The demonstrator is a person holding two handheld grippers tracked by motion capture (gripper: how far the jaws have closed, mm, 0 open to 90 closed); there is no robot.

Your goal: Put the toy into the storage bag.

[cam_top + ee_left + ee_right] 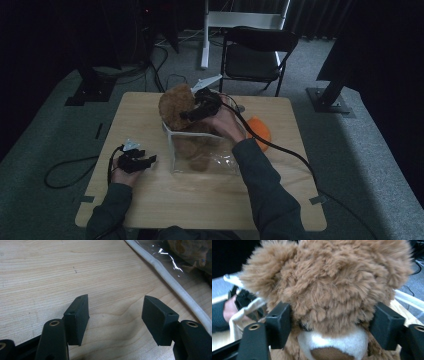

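Standing half inside a clear plastic bag [202, 152] near the middle of the bench [150, 195], a brown teddy bear [176, 106] has its head above the bag's white-edged rim and its body and legs showing through the clear wall. In the right gripper view the bear's head sits between the two black jaws, fur pressed against both pads, the white muzzle and brown nose low between them; the jaws pinch the head from either side. The right gripper [192, 114] comes at the bear from the person's right, its cable trailing off across the wood toward the bench's right edge. An orange thing [259, 131] lies on the bench just beside the bag, partly hidden behind the right forearm.

The left gripper [149, 161] rests low over the wood to the left of the bag, well apart from the bear. In its own view the jaws stand spread with bare bench between them, and the bag's white edging runs just beyond the jaw on that view's right. Beyond the bench, on grey carpet, stands a black chair [256, 52].
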